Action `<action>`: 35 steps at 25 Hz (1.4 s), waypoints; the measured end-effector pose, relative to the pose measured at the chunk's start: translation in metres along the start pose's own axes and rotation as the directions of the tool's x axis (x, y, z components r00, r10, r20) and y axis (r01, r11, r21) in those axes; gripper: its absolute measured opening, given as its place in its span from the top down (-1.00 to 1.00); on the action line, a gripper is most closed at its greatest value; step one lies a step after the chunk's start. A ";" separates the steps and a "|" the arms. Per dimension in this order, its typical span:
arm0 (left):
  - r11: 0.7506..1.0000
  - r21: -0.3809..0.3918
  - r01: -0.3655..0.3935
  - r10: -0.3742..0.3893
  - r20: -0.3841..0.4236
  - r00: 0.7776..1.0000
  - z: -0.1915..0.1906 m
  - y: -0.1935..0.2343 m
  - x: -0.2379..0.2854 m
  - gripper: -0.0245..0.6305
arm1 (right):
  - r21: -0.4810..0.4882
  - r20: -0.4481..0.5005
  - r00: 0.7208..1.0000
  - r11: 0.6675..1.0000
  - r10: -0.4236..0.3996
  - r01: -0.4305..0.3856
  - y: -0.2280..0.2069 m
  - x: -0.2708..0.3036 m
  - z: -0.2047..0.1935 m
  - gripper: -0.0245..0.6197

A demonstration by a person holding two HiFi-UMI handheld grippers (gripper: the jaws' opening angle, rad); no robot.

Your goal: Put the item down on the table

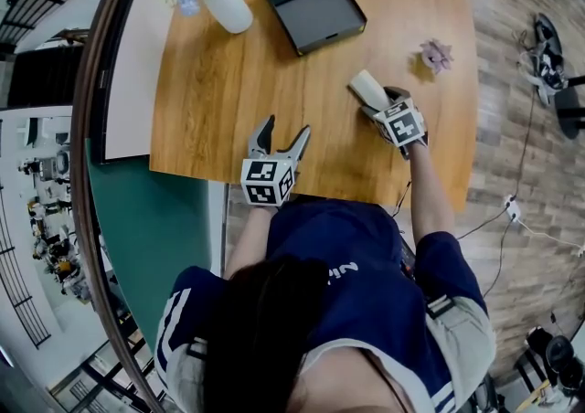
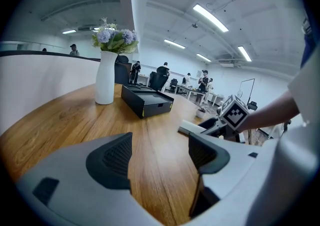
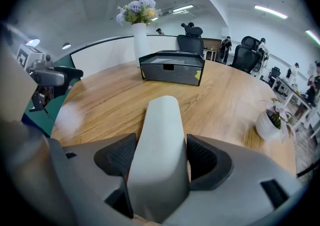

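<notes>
Head view looks down on a person at the near edge of a wooden table, a gripper in each hand. Closest in, the left gripper hangs over that near edge with its jaws spread apart and only bare wood between them. A little further in, towards the table's right edge, the right gripper has its jaws closed on a pale item, an oblong, rounded thing whose free end pokes out beyond the jaws and slants above the wood; whether its underside touches the table cannot be told. Beyond it, near the right edge, sits a small potted plant. At the far edge lies a black box, and left of it, by the far left corner, stands a white vase of flowers.
</notes>
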State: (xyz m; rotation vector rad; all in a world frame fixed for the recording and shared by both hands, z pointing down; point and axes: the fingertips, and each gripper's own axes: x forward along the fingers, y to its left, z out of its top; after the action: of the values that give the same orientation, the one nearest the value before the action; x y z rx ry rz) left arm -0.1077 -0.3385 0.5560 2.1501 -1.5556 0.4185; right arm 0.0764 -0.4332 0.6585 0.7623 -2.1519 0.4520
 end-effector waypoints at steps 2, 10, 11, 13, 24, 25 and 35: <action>1.000 -0.003 0.002 -0.002 -0.009 1.000 -0.003 -0.002 0.001 -0.10 | 0.006 0.004 1.000 1.000 0.009 -0.009 0.001 0.000 -0.001 -0.09; 0.999 0.021 0.024 -0.023 -0.022 0.999 -0.004 -0.008 0.008 -0.10 | 0.024 0.007 0.999 0.999 0.037 -0.037 0.004 0.000 0.000 -0.19; 0.999 0.020 0.025 -0.025 -0.021 0.999 -0.003 -0.009 0.008 -0.10 | 0.028 0.010 0.999 0.999 0.045 -0.046 0.006 -0.001 0.002 -0.27; 0.999 0.027 0.030 -0.029 -0.019 0.999 -0.002 -0.009 0.009 -0.10 | 0.039 0.026 0.999 0.998 0.042 -0.043 0.007 -0.005 0.007 -0.38; 0.997 0.043 0.062 -0.062 0.009 0.998 0.005 -0.015 0.012 -0.10 | 0.042 0.209 0.973 0.995 -0.093 0.086 0.000 -0.051 0.048 -0.35; 0.997 0.045 0.067 -0.067 0.014 0.998 0.007 -0.017 0.012 -0.10 | 0.043 0.226 0.968 0.994 -0.104 0.097 0.001 -0.057 0.051 -0.34; 0.990 0.067 0.127 -0.133 0.092 0.987 0.029 -0.033 0.013 -0.10 | 0.127 0.393 0.888 0.970 -0.240 0.206 0.016 -0.121 0.070 -0.30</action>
State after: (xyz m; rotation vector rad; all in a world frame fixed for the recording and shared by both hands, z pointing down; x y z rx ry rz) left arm -0.0727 -0.3553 0.5313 2.3341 -1.4597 0.3268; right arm 0.0879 -0.4147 0.5191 1.2260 -2.3946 0.2773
